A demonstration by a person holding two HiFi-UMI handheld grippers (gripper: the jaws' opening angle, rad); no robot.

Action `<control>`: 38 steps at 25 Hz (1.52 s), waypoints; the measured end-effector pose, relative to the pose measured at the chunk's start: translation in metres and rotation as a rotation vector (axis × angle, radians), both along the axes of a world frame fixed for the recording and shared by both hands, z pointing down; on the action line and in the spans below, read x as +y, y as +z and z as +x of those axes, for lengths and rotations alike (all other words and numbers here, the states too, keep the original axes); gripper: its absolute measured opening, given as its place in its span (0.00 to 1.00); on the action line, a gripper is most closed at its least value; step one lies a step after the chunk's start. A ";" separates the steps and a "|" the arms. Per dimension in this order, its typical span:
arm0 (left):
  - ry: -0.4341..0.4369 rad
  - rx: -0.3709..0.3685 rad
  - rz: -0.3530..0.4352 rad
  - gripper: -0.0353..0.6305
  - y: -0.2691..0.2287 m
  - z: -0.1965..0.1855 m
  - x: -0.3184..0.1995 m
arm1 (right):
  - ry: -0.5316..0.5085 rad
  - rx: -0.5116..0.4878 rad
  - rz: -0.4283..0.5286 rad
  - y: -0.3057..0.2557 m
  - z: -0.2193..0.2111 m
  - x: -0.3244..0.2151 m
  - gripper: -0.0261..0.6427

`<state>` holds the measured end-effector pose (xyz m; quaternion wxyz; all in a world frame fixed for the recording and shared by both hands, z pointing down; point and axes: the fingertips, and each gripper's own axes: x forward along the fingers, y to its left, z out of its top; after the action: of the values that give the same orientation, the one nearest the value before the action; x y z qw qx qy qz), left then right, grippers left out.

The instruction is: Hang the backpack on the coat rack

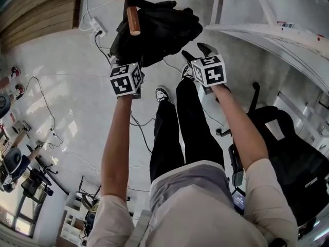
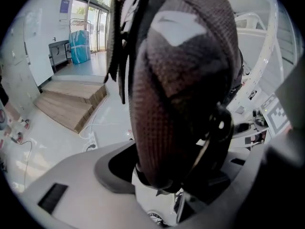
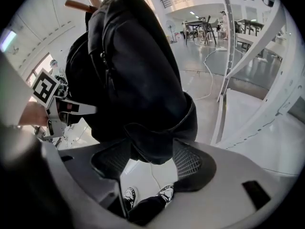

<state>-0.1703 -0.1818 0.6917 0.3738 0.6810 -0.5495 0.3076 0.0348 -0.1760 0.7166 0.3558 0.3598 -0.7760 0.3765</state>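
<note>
Left gripper, right gripper, both gripping one backpack

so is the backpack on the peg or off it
Cannot tell: the backpack is up against the peg, gripped by left gripper and right gripper, strap loop hidden.

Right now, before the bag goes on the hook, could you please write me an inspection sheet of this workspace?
Surface: pale glossy floor; no table seen.
Job's things: black backpack raised to a wooden peg; a loop over the peg is not visible.
Clutter: black office chair at the person's right.
Tools: left tool shut on the backpack's padded strap; right tool shut on its lower edge.
Cables: power strip and a loose cable on the floor.
Surroundings: wooden steps, white frame.
</note>
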 end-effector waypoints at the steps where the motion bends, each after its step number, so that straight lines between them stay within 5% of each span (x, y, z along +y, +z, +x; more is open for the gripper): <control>1: 0.003 0.003 0.000 0.38 0.000 0.002 0.001 | -0.005 -0.001 -0.001 0.000 -0.001 0.003 0.46; 24: -0.011 0.046 0.009 0.38 -0.037 0.002 0.037 | 0.029 -0.062 0.031 -0.055 -0.018 0.025 0.45; 38: -0.004 0.097 0.059 0.36 -0.088 0.020 0.071 | 0.053 -0.100 0.080 -0.109 -0.019 0.047 0.29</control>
<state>-0.1500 -0.1109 0.6038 0.3804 0.7047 -0.5408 0.2572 0.0160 -0.1285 0.6076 0.2920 0.3750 -0.7973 0.3721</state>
